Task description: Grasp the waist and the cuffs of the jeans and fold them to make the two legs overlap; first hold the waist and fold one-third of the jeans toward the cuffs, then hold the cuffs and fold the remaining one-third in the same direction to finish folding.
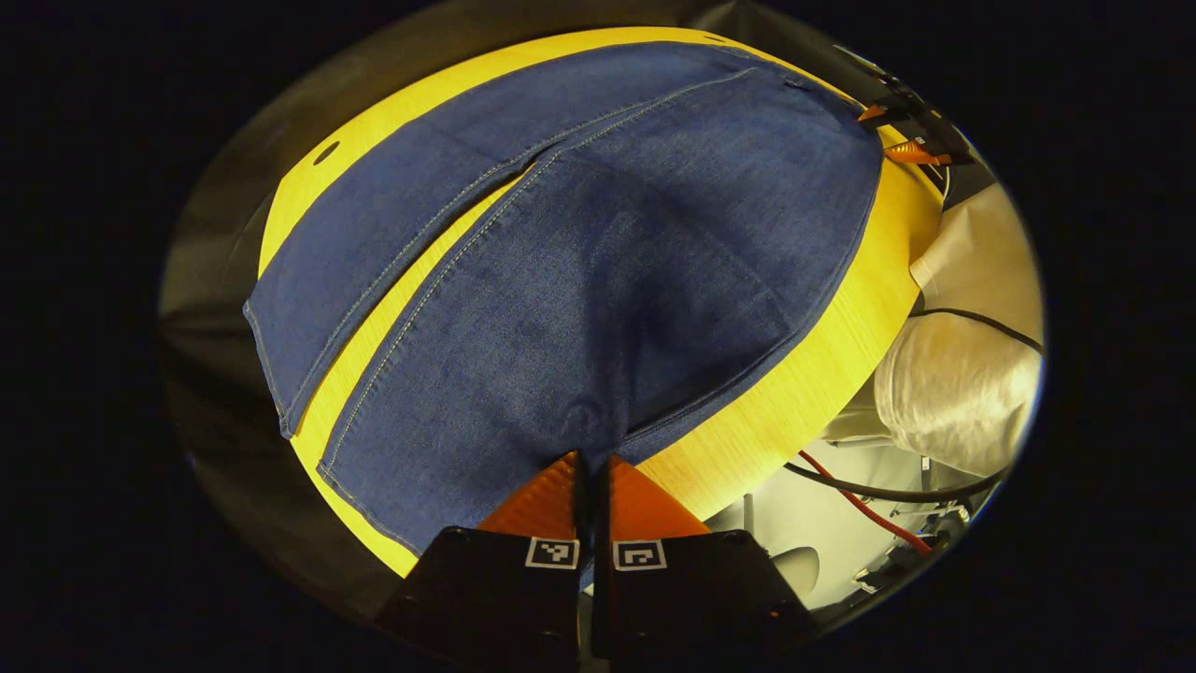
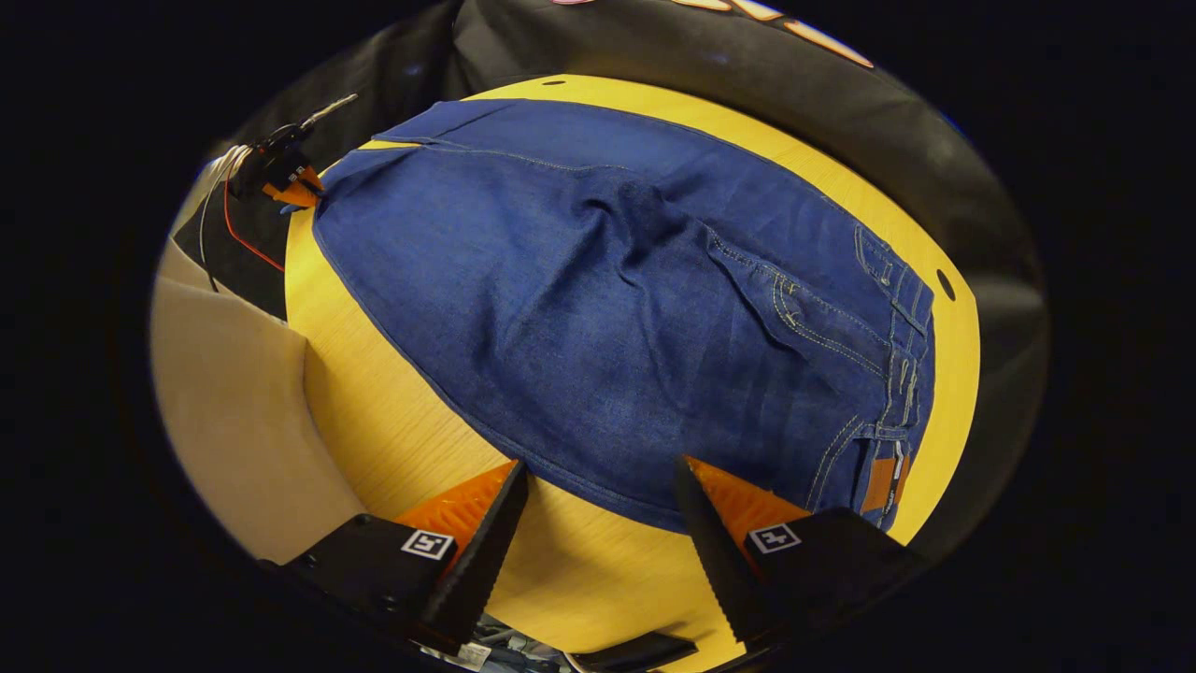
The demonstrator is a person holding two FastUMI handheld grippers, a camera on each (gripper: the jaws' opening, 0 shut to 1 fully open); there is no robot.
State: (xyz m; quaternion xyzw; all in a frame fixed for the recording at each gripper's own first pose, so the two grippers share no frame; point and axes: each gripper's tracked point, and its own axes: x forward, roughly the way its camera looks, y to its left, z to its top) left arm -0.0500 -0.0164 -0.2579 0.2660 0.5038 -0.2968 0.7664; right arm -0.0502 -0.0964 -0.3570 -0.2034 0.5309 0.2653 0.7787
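Observation:
The blue jeans (image 1: 579, 280) lie flat on the yellow round table (image 1: 804, 393), with a thin strip of table showing between the two legs. My left gripper (image 1: 590, 460) is shut on the near leg's outer edge by the cuff, and the cloth puckers just ahead of the fingertips. In the right gripper view the jeans (image 2: 607, 308) stretch from the cuffs at upper left to the waist (image 2: 902, 374) with its pocket and belt loops at right. My right gripper (image 2: 598, 472) stands open at the jeans' near side edge, below the waist. The left gripper (image 2: 285, 182) shows far off at the cuff corner.
The person's pale clothing (image 1: 962, 374) is close to the table's near edge. Red and black cables (image 1: 860, 495) hang below it. The table top (image 2: 561, 561) shows bare between my right fingers. The black booth wall (image 2: 747, 65) closes in behind the table.

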